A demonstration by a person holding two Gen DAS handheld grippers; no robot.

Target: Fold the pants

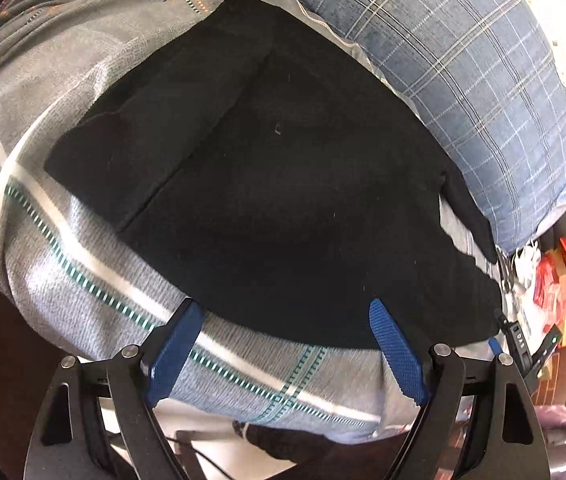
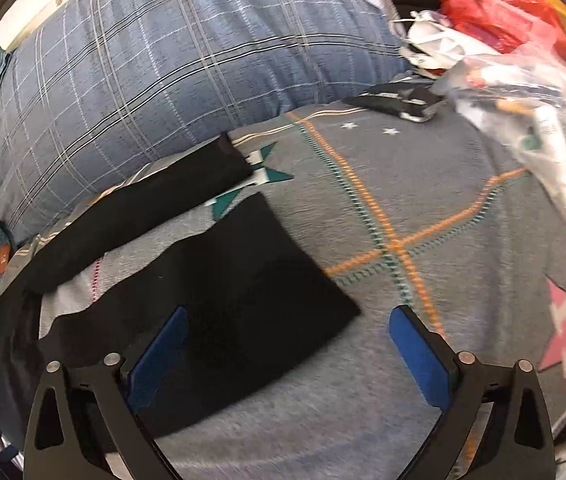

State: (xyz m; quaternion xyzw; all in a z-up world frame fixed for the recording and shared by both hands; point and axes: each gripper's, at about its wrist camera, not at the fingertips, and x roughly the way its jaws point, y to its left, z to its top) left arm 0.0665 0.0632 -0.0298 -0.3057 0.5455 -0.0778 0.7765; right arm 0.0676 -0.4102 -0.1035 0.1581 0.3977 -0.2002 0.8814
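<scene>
Pants: the black pants (image 1: 283,184) lie spread on the bed's grey patterned bedspread (image 1: 83,280), against the blue plaid pillow (image 1: 463,60).
Legs: in the right wrist view the two legs (image 2: 223,280) lie apart, the far one (image 2: 143,208) running along the pillow's edge, so I judge the first lengthwise fold is not yet made.
Left claw: the left claw (image 1: 287,312) is spread wide and empty, poised over the near edge of the cloth, likely to pinch it.
Right claw: the right claw (image 2: 289,318) is parted and holds nothing, above the near leg's hem corner, a sensible grab point.
Clutter: plastic bags (image 2: 523,92) lie beyond, well apart from the pants.
</scene>
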